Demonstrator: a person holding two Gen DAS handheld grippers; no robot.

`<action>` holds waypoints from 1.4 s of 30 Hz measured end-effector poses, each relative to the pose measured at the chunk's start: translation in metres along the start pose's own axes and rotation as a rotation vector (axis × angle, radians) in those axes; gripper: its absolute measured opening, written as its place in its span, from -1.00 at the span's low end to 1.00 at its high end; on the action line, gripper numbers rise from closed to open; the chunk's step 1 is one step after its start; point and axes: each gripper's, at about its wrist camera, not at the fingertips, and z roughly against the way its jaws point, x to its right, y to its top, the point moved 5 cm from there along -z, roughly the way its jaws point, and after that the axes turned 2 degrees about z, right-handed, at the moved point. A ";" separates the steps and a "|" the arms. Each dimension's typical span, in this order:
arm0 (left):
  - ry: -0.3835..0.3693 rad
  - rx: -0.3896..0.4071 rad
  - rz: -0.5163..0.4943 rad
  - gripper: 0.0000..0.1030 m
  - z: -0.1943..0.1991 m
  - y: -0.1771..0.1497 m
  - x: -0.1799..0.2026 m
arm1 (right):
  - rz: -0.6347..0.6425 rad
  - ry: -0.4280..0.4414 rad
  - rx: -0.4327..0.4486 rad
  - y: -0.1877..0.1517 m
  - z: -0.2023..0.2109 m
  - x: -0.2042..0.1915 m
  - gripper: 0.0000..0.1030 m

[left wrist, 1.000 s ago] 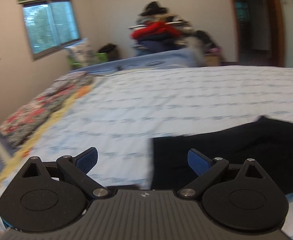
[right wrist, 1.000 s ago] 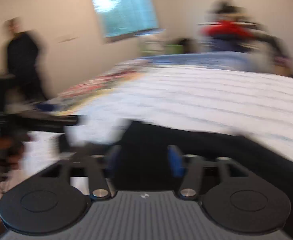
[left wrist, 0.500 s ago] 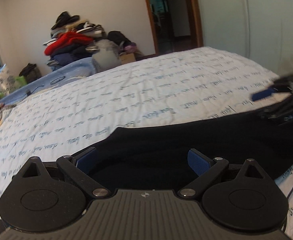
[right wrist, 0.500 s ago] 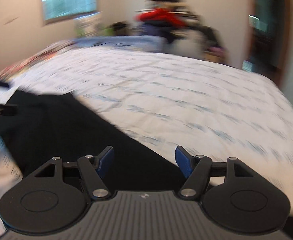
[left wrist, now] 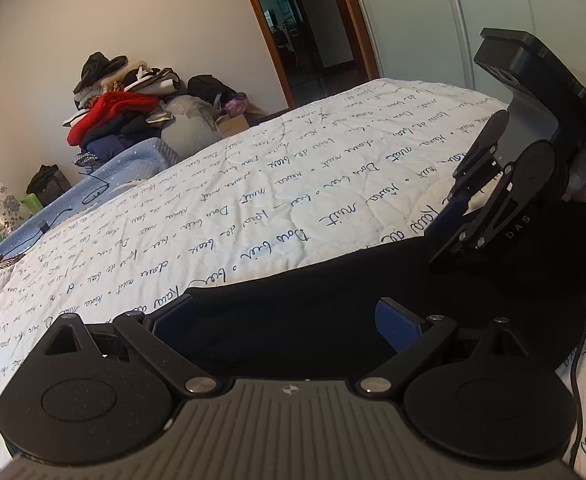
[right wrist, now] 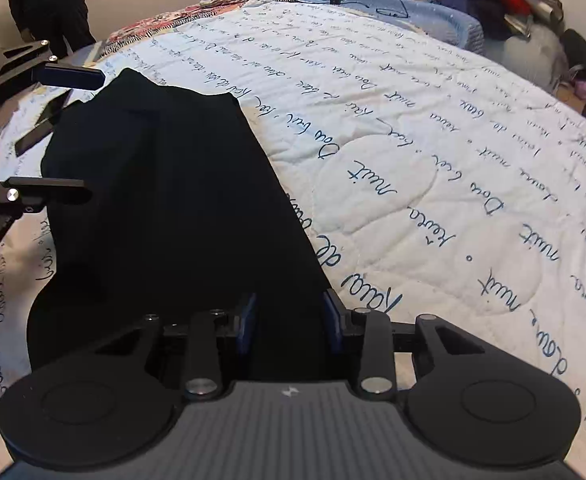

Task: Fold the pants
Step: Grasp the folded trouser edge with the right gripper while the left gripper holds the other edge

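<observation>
Closing on the black pants [right wrist: 165, 208], the right gripper [right wrist: 291, 320] has the cloth's edge between its blue pads. The left gripper [left wrist: 285, 320] stands wide open over the same pants, spread on the white quilt [left wrist: 293, 184]; clothes pile [left wrist: 121, 108] beyond.

Open quilt [right wrist: 433, 168] beyond the pants [right wrist: 165, 200]; clothes pile [left wrist: 121, 112] well away at far edge.

the black pants [right wrist: 165, 184] lie spread flat along the near edge of a white quilt [right wrist: 393, 160] printed with blue handwriting. the dark, plain fabric [left wrist: 313, 312] runs as a long band, one end showing an uneven, slightly raised edge.
</observation>
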 end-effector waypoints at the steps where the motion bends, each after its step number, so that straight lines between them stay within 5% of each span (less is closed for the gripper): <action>1: -0.001 0.001 -0.001 0.91 -0.001 0.001 0.000 | 0.003 0.011 -0.006 -0.001 -0.001 -0.001 -0.34; 7: 0.004 0.001 -0.007 0.91 -0.007 0.003 0.002 | 0.042 -0.070 0.004 0.000 0.002 -0.006 -0.89; 17: -0.016 0.005 -0.013 0.91 -0.013 0.004 0.011 | 0.005 -0.319 0.027 0.008 -0.004 0.004 -1.00; 20: -0.020 0.012 -0.012 0.91 -0.010 0.002 0.008 | -0.099 -0.272 0.088 0.008 0.011 0.008 -0.99; 25: -0.002 -0.007 0.024 0.92 -0.012 -0.002 -0.005 | -0.010 -0.111 0.099 0.027 0.006 -0.017 -0.96; 30: 0.001 -0.015 0.040 0.92 -0.012 -0.005 -0.013 | 0.049 -0.092 0.027 0.044 -0.024 -0.010 -0.95; 42: -0.012 -0.021 0.057 0.92 -0.016 -0.007 -0.017 | 0.029 -0.046 0.030 0.044 -0.024 -0.014 -0.90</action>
